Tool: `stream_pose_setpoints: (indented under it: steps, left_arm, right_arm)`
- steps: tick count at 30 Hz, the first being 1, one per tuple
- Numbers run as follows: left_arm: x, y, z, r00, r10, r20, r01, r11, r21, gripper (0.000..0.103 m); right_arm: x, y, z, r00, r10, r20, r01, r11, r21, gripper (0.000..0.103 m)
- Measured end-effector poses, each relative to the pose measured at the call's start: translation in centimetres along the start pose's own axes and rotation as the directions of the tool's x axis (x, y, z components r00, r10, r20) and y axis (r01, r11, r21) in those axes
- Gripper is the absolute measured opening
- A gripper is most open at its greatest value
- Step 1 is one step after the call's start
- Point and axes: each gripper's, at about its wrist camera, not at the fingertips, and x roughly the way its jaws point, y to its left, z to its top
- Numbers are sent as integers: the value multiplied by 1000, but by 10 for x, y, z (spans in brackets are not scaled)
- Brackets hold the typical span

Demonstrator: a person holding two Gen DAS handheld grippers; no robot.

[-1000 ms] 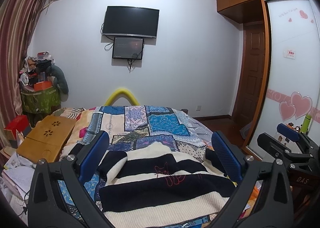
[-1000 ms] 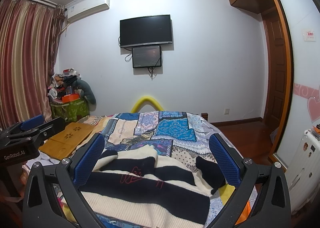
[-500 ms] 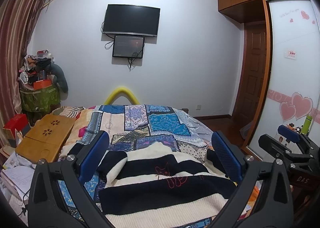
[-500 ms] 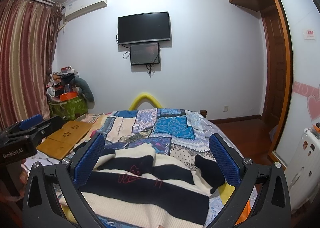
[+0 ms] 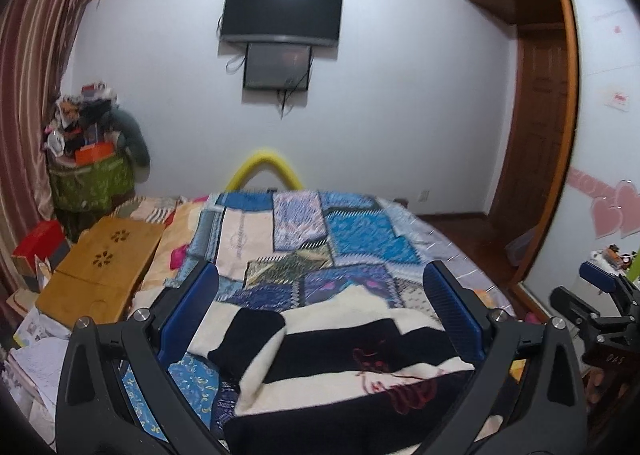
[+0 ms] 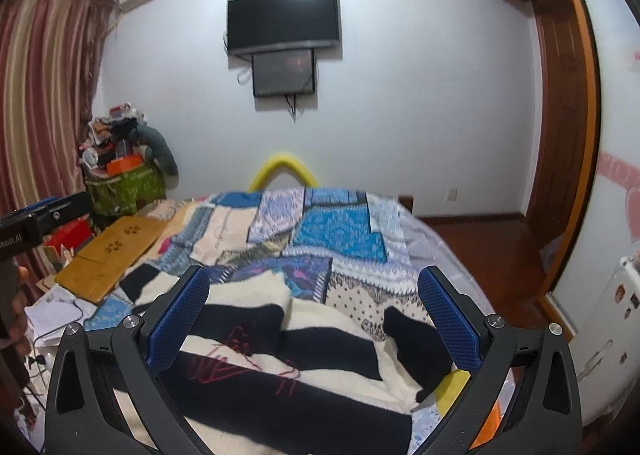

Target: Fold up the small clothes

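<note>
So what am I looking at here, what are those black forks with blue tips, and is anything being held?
Those are two hand-held grabbers, each carried by a person, no robot. Each has a camera looking out between its two blue-padded fingers. One picture is from the left gripper, the other from the right gripper. Both are wide open and hold nothing. Below them a black and cream striped sweater lies on a bed with a patchwork cover, waiting to be folded. A television hangs on the far wall.

Black TV [image 5: 282, 11] hangs on the white wall, smaller screen [image 5: 277, 66] right beneath. Patchwork quilt [image 5: 312, 231] covers the bed, wooden lap desk [image 5: 100, 267] at its left, striped curtain [image 6: 44, 95] beyond.
</note>
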Motion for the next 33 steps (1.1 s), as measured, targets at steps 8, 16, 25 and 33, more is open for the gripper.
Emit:
stream_pose_setpoints:
  steps: [8,16,25,33]
  left_arm:
    - [94,29,6,975,-4,-223,10,1000,28,103]
    - [183,37,-13,908,-3,-419,28,998,54,103]
    - [271,22,-54,789,5,-614,86,989,119,103]
    - [319,11,-78,726,18,-687,125,980,157,103]
  right_arm:
    - [68,-36,-3,984,16,-177,-14,1000,11,103]
    - [138,-67,-19,925,67,-374,-67,998,13,103]
    - [201,-79,-49,820,178,-543,-134,984,120,99]
    - [260,-69,-60,734,250,-632,-213,968,136,83]
